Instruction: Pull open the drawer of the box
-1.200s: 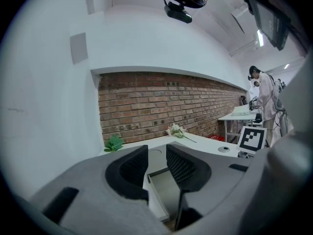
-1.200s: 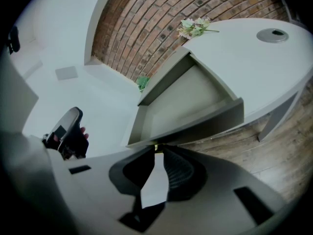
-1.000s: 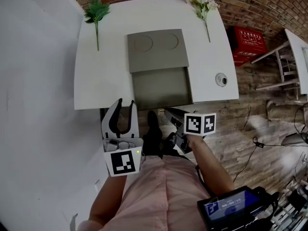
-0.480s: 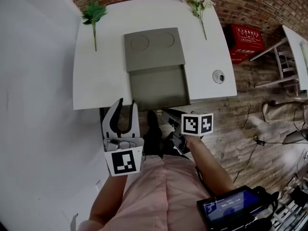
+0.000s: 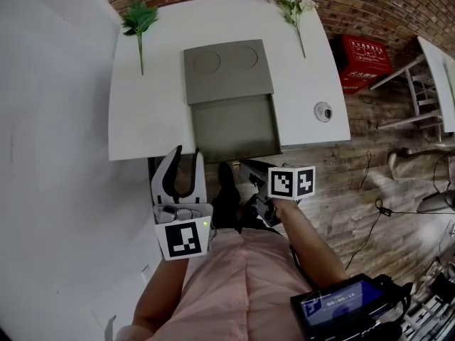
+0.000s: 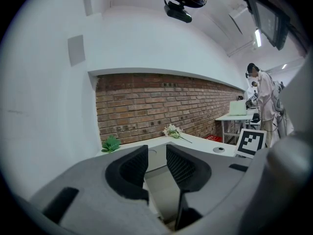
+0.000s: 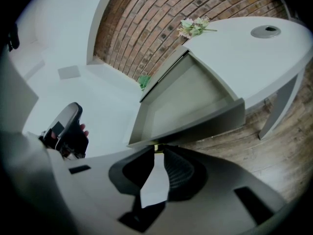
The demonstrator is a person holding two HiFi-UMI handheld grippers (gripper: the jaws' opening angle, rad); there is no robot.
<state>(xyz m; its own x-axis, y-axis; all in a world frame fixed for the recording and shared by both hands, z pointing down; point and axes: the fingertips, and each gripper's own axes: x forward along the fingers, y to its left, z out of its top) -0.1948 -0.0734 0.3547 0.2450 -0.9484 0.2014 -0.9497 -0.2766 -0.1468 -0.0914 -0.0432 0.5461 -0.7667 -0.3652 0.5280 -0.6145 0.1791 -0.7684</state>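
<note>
Starting left of the box (image 5: 227,73), a green sprig (image 5: 138,20) lies on the white table (image 5: 153,112), well clear of any pull path. Nearer the person and still left of the box, the left gripper (image 5: 186,152) hangs off the table's near edge with its jaws apart and nothing between them. It looks parked there, probably to leave room in front of the box.

The box sits mid-table with its drawer (image 5: 234,126) drawn out toward the person. The drawer's tray is bare, and its front stands at about the table's near edge. That much reach suggests the pull is done or almost done.

Just right of the left gripper, at the drawer front, the right gripper (image 7: 156,150) slopes down with its tips nearly together, pinching a small pale pull (image 7: 156,147) at the lower edge. Holding from below and in front keeps the force along the drawer's travel. Behind it there is only the person's body, so little room remains for drawing back.

Right of the box lie flowers (image 5: 291,2) and a round port (image 5: 323,112), both well away from the drawer.
</note>
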